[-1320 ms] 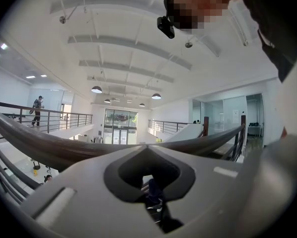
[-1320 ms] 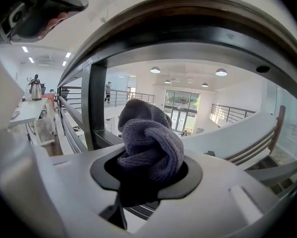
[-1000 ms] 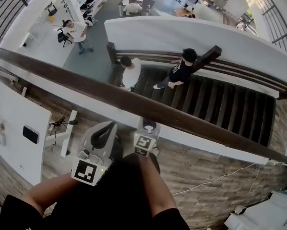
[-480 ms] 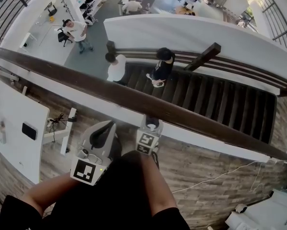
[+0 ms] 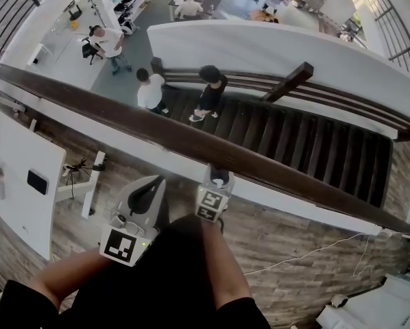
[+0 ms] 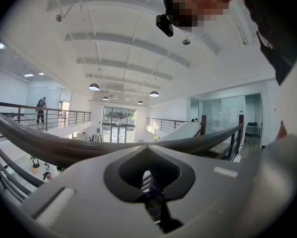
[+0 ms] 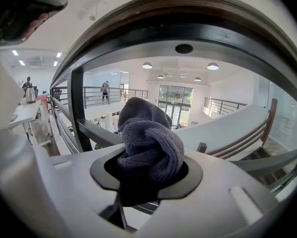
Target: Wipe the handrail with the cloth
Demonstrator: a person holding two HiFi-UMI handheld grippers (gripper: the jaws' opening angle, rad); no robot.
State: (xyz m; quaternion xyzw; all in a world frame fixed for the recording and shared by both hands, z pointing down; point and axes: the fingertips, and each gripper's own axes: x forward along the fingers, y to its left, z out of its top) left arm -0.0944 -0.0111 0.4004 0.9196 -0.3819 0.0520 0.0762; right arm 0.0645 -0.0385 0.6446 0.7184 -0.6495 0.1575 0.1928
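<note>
One cloth (image 7: 149,143), grey-blue terry bunched into a tight knot, sits clamped in my right claw (image 7: 148,175) and bulges out past the claw's tips. The right gripper view shows its looped pile and folds. The head view gives only a small dark lump (image 5: 219,178) at the tip of that claw (image 5: 217,182).

Right above the cloth the handrail (image 7: 188,29) arcs overhead, dark brown wood on a black metal strip. From the head view the handrail (image 5: 157,132) runs as a long diagonal bar just ahead of the right claw, whose tip meets the rail's near edge. I cannot tell whether cloth and wood touch.

My left claw (image 6: 149,192) has its jaws drawn together on nothing, and the rail crosses beyond it as a blurred band. In the head view it (image 5: 149,192) hangs beside the right claw, short of the rail.

To both sides of the claws the rail runs on unblocked. Beyond it the drop opens onto a dark staircase (image 5: 308,142) with two people (image 5: 208,91) on it. Under the claws is plank floor (image 5: 294,242), with a white cable (image 5: 315,256) off to the right.
</note>
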